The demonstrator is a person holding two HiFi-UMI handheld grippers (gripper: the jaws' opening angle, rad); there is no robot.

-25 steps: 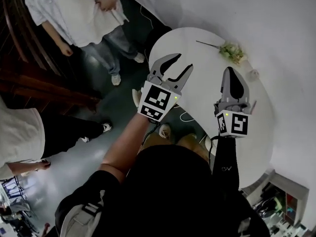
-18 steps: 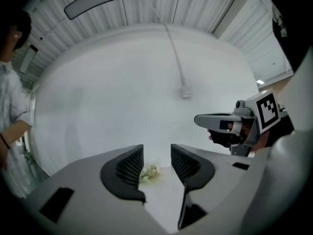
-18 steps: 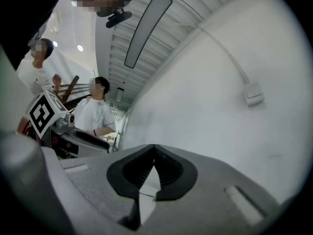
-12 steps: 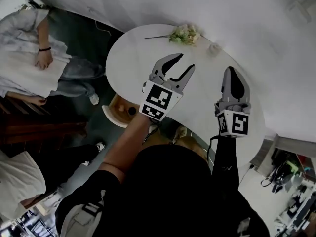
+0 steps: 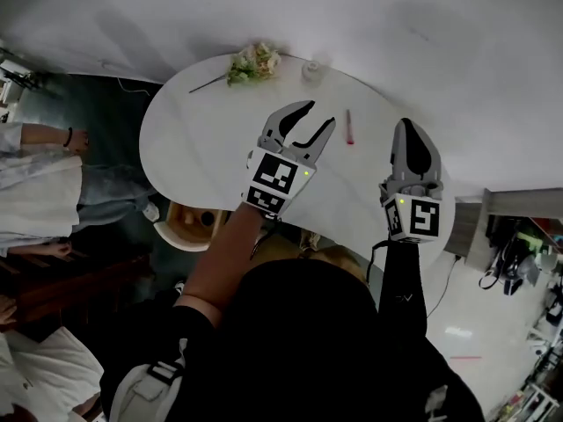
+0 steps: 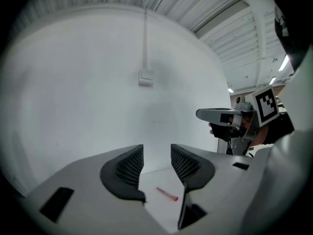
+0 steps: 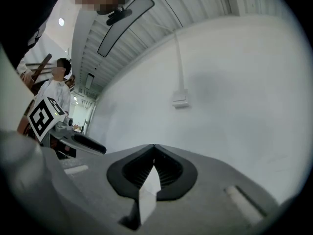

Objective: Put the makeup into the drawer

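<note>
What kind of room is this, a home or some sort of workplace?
Most likely a workshop or studio rather than a home. A bare white table sits against a plain white wall, a bystander stands on the dark floor, and a ribbed industrial ceiling shows overhead.

A rounded white bench (image 5: 189, 139) stands against a plain white wall (image 5: 396, 25) with a small socket box (image 6: 145, 76). The floor (image 5: 106, 104) on the left is dark. A round wooden stool (image 5: 186, 229) sits by the bench's edge, under a ribbed ceiling (image 7: 195, 9).
</note>
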